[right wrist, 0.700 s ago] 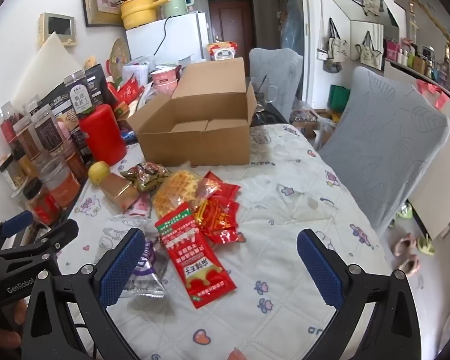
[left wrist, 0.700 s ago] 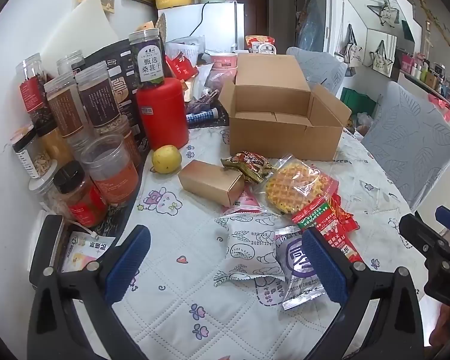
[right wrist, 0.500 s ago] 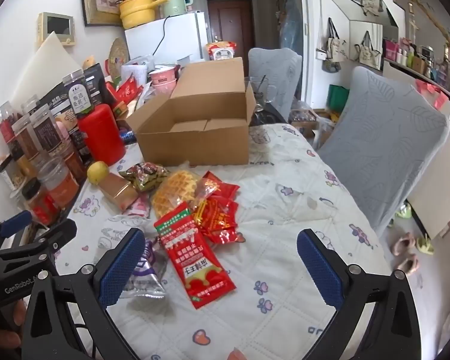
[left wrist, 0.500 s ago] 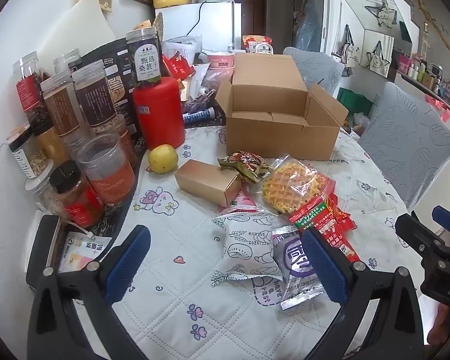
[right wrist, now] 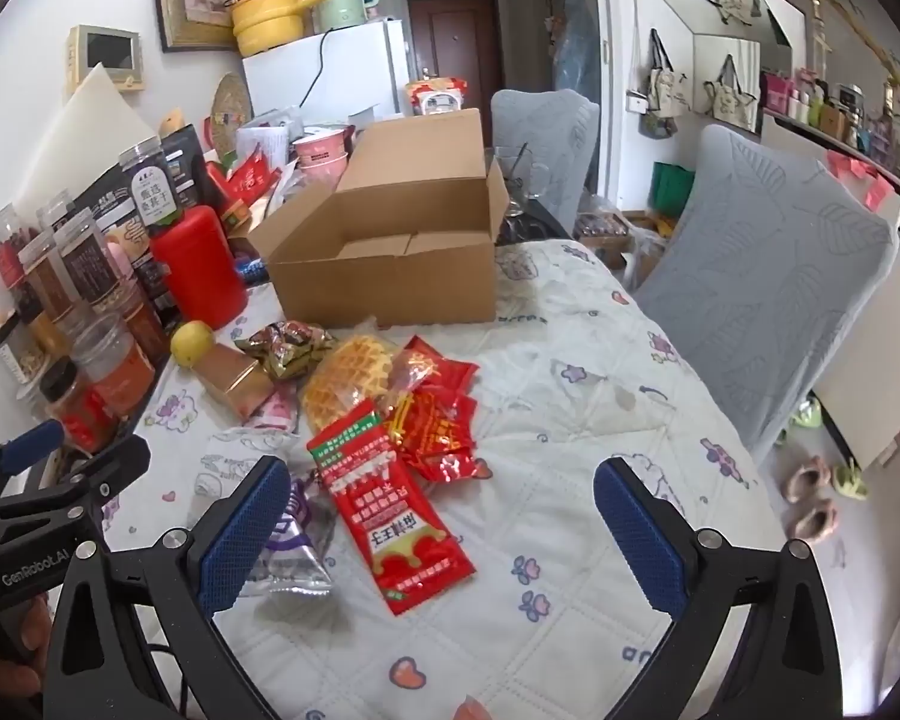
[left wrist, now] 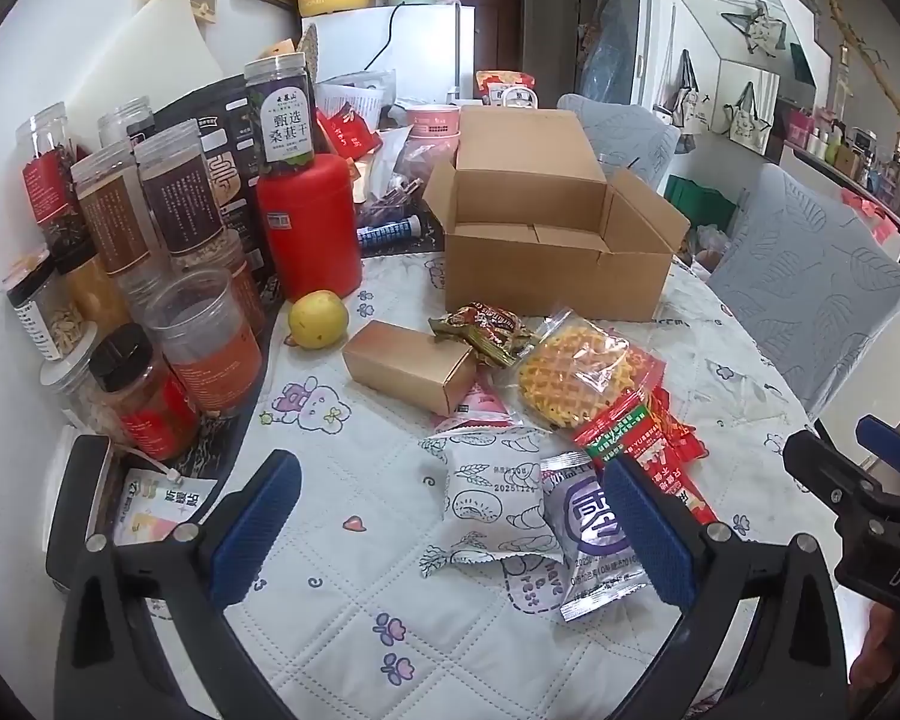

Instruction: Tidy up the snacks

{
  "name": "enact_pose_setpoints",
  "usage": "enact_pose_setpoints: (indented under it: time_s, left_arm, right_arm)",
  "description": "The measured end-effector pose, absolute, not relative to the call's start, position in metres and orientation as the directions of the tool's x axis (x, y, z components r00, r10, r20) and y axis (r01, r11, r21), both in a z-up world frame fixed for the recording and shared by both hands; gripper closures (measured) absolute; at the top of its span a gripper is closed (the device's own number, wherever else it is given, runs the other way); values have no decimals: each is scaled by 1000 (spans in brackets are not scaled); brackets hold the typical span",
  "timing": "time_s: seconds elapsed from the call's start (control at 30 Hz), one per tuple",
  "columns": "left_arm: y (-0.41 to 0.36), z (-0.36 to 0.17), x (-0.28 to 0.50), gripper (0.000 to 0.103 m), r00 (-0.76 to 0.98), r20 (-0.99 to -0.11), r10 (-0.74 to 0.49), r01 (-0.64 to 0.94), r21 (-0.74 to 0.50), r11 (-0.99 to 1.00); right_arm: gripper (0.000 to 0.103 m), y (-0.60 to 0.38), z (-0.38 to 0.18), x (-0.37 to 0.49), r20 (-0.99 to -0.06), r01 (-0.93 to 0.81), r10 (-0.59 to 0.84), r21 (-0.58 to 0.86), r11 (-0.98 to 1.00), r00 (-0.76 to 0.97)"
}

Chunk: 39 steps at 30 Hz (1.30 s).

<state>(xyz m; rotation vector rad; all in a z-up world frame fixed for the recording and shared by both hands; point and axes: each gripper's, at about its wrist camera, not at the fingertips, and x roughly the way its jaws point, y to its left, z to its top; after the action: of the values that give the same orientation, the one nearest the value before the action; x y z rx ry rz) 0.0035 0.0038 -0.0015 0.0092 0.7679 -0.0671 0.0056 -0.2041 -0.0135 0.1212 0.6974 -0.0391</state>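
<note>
Barely any change from earlier: both views crept a touch closer. Left tool [left wrist: 450, 531] and right tool [right wrist: 441, 531] wide open, empty. Snack pile [right wrist: 390, 420] sat mid-bench, cardboard box [right wrist: 390, 252] at 12 o'clock.

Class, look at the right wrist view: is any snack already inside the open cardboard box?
No: the cardboard box shows only bare flaps inside.

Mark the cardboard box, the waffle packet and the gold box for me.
cardboard box [left wrist: 555, 285]: left wrist view, on its front wall.
waffle packet [left wrist: 576, 372]: left wrist view, on the waffle's middle.
gold box [left wrist: 399, 357]: left wrist view, on its top face.
</note>
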Motion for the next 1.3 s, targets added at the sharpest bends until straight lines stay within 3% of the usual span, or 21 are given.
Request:
enact_pose_setpoints:
  time_s: [1.3]
  left_arm:
    - [-5, -5, 8, 0, 696, -713, -90, 94, -34, 995]
  right_arm:
    - [0, -208, -18, 11, -652, 51, 33, 109, 993, 757]
